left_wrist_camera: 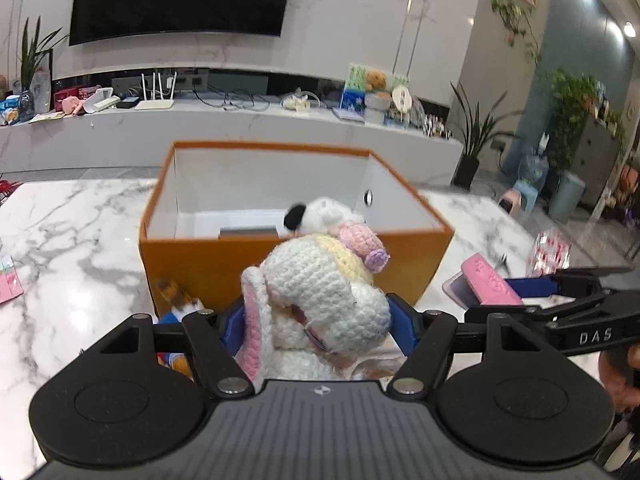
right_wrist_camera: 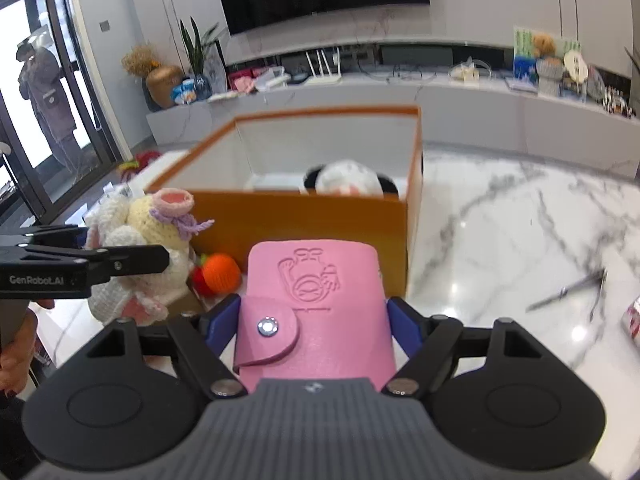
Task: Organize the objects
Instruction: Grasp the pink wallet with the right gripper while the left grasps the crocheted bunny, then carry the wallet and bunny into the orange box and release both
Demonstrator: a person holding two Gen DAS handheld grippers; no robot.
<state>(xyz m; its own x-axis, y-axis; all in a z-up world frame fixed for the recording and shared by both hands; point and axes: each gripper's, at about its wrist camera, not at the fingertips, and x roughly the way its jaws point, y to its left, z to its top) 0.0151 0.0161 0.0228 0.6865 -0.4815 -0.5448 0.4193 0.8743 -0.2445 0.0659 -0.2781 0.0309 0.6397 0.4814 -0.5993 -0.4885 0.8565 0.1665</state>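
A white crocheted bunny (left_wrist_camera: 320, 292) with pink ears sits pinched between the left gripper's (left_wrist_camera: 318, 320) blue fingers (left_wrist_camera: 402, 320), just before the orange box (left_wrist_camera: 224, 256). The right gripper (right_wrist_camera: 314, 320) clamps a pink embossed wallet (right_wrist_camera: 316, 312) near the same box.

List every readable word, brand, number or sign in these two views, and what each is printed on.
"DAS": white letters on the black arm of the right gripper, seen from the left wrist view.
"GenRobot.AI": white letters on the black arm of the left gripper, seen from the right wrist view.
Pink wallet: an embossed figure with a small line beneath it, too small to read.
Posters and packages on the TV counter: too blurred to read.
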